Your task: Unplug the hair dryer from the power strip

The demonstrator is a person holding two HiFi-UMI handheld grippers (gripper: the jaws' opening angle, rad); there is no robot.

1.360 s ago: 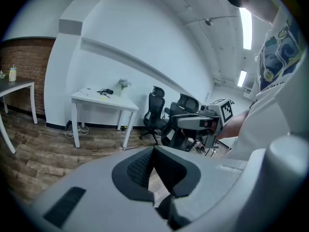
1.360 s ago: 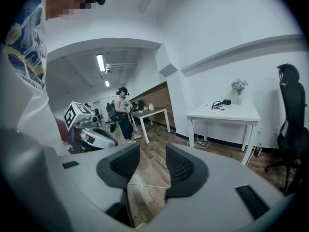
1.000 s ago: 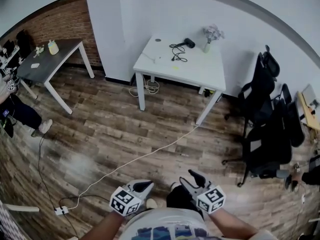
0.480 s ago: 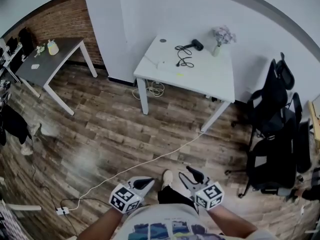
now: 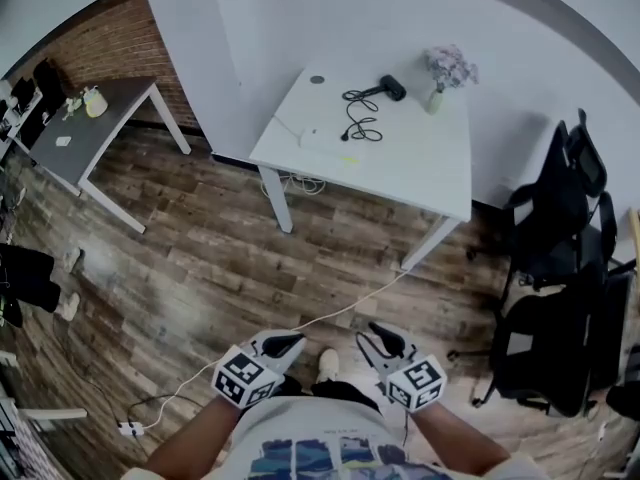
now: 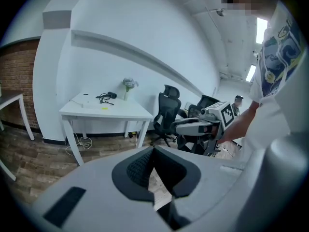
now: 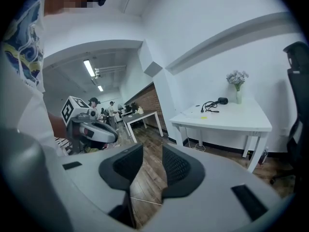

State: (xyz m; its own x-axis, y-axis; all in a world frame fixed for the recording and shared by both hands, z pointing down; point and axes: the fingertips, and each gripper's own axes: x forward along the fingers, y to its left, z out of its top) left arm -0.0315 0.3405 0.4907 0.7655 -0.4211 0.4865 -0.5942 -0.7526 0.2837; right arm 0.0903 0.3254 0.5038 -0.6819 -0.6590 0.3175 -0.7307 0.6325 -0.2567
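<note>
Wood-floored room; hair dryer (image 5: 390,87) lies on the far white table (image 5: 420,168), its plug too small to tell; left gripper (image 5: 288,344) jaws together, empty; right gripper (image 5: 376,336) jaws apart, just been closing, nothing between.

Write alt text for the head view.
A person holds the left gripper and right gripper, both empty, over a wood floor; the right one's jaws stand apart, having just been closing. Ahead, a white table bears a black hair dryer, a power strip and a vase of flowers; black office chairs stand at right.
</note>
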